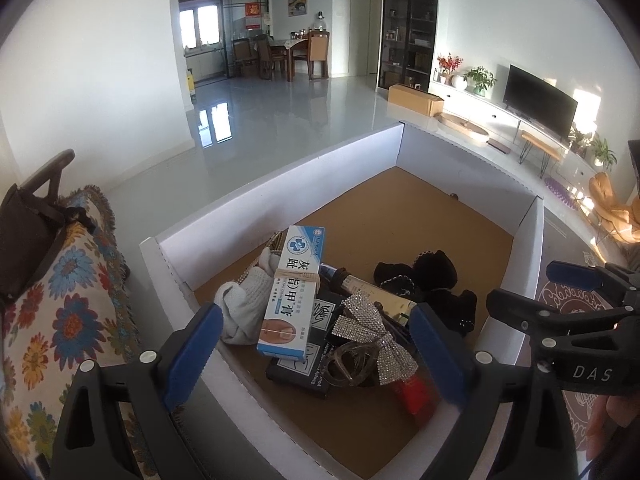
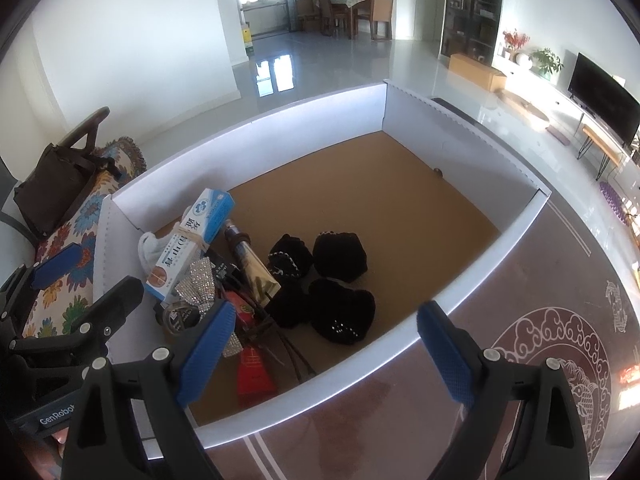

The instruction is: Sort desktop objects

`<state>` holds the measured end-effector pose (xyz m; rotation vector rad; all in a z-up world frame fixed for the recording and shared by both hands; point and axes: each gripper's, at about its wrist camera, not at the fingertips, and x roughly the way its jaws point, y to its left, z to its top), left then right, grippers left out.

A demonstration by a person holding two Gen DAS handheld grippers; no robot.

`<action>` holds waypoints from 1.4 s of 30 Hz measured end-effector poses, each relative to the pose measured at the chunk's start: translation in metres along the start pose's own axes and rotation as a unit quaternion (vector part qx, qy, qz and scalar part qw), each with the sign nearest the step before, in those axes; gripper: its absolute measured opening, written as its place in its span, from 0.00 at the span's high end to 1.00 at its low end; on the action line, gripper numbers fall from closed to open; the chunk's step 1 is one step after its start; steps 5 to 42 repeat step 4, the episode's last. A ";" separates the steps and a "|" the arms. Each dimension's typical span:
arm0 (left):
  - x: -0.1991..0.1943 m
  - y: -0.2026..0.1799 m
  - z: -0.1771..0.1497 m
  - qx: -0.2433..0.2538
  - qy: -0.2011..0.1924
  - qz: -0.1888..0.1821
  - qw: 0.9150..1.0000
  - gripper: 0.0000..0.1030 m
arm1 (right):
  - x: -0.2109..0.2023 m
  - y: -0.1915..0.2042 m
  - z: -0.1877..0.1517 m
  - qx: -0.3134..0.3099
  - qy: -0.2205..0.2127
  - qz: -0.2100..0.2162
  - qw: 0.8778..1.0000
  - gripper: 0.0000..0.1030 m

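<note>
A white-walled cardboard box point(image 1: 280, 184) with a brown floor holds a pile of things. A blue-and-white medicine carton point(image 1: 290, 292) lies on top, over a white sock point(image 1: 240, 312). Beside them are a rhinestone bow point(image 1: 372, 332), a clear hair claw point(image 1: 352, 364), a flat black box point(image 1: 298, 368) and a red packet point(image 2: 252, 376). Black knitted pieces point(image 2: 340, 256) lie further right. My left gripper point(image 1: 316, 316) hangs open over the pile, its pads touching nothing. My right gripper point(image 2: 328, 316) stands open above the box's near wall point(image 2: 360, 364), over the black pieces.
The box rests on a dark red table with a white fish pattern point(image 2: 540, 352). To the left is a flower-print cushion point(image 1: 60, 312) with a black bag point(image 1: 28, 240) on it. Each gripper shows in the other's view: the right gripper point(image 1: 540, 288) and the left gripper point(image 2: 84, 280).
</note>
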<state>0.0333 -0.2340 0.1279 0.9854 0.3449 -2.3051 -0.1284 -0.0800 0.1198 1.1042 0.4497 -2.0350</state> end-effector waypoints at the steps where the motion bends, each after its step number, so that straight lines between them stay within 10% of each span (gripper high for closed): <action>1: -0.002 0.001 -0.001 -0.007 -0.007 0.012 1.000 0.00 | 0.000 0.000 0.000 0.000 0.000 0.000 1.000 0.10; 42: -0.001 0.002 -0.003 -0.010 -0.009 0.020 1.000 0.00 | 0.002 0.000 0.000 -0.001 0.000 0.000 1.000 0.10</action>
